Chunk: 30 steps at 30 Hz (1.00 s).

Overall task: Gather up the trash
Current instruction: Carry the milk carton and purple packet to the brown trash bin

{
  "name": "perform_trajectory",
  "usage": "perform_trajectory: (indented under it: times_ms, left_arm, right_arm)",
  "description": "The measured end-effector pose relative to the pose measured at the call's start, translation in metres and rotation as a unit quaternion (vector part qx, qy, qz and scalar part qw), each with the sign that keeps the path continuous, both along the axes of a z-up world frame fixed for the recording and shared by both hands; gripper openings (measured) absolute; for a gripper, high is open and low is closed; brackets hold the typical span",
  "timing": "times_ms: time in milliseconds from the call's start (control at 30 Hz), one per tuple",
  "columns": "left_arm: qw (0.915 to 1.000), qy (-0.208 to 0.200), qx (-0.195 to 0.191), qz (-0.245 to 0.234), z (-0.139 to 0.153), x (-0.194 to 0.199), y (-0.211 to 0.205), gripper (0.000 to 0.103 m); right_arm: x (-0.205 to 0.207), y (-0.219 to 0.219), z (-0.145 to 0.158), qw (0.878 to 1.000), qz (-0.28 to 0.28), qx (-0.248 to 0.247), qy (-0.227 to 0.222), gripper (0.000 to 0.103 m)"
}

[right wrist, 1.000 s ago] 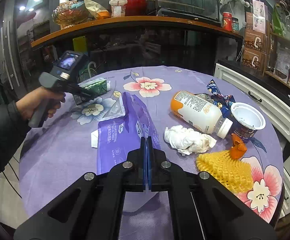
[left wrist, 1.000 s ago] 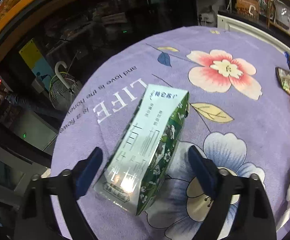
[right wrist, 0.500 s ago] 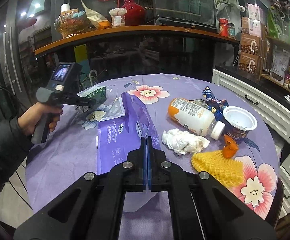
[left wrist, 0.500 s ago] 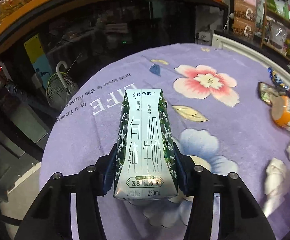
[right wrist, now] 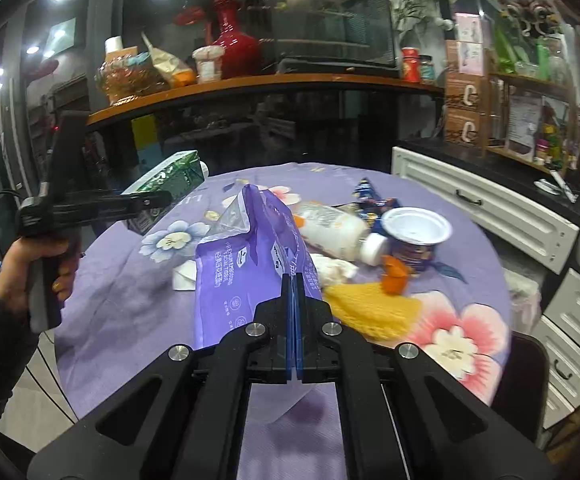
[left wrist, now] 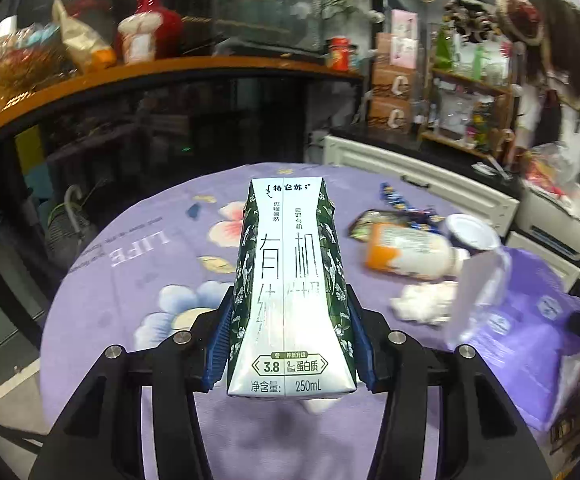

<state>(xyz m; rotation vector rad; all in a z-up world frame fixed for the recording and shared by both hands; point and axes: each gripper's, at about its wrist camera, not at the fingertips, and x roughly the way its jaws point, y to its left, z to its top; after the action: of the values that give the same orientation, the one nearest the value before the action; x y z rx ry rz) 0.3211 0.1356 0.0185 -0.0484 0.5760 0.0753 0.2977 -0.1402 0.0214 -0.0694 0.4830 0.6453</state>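
Note:
A green and white milk carton (left wrist: 290, 280) is held off the table, my left gripper (left wrist: 288, 320) shut on its lower sides. In the right wrist view the same carton (right wrist: 170, 180) hangs at the left, above the table edge, in that left gripper (right wrist: 158, 200), which a hand (right wrist: 30, 264) holds. My right gripper (right wrist: 292, 280) is shut on the edge of a purple plastic bag (right wrist: 242, 256), whose mouth stands open toward the carton. The bag (left wrist: 522, 320) appears at the right of the left wrist view.
On the purple flowered tablecloth (right wrist: 130, 312) lie a white bottle with an orange base (right wrist: 330, 228), a yogurt cup (right wrist: 416, 232), crumpled tissue (left wrist: 422, 302), yellow foam net (right wrist: 370, 308), an orange peel (right wrist: 394, 276) and a blue wrapper (right wrist: 366, 196). White drawers (right wrist: 490, 208) stand at the right.
The left gripper closed on the lying carton, lifted it and swung right toward the bag. The right gripper raised the bag, so its mouth now stands up.

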Motion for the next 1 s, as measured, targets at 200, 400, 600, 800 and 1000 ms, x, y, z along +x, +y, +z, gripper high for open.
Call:
perform_trajectory:
  times_ms: [200,400,600,800,1000]
  left_arm:
    - [0.9975,-0.024,-0.013,-0.065,0.012,-0.01,-0.062,0.05]
    - [0.9917,-0.024,-0.026,-0.124,0.008,-0.004,-0.125,0.05]
    - [0.9807,-0.014,-0.037,-0.192,-0.001,0.006,-0.196,0.05]
    - [0.9687,0.002,-0.041,-0.245,-0.012,0.01,-0.251,0.05]
    - [0.9597,0.015,-0.035,-0.279,-0.024,0.014,-0.296,0.05]
  right_arm:
    - [-0.007,-0.056,0.004,0.999,-0.047,0.009,-0.005,0.001]
    - [-0.005,-0.121,-0.002,0.993,-0.114,0.008,0.0,0.001]
    - [0.009,-0.179,-0.023,0.982,-0.186,-0.005,0.023,0.001]
    - [0.029,-0.233,-0.061,0.967,-0.246,-0.015,0.063,0.001]
    - [0.059,-0.264,-0.11,0.951,-0.288,-0.014,0.107,0.001]
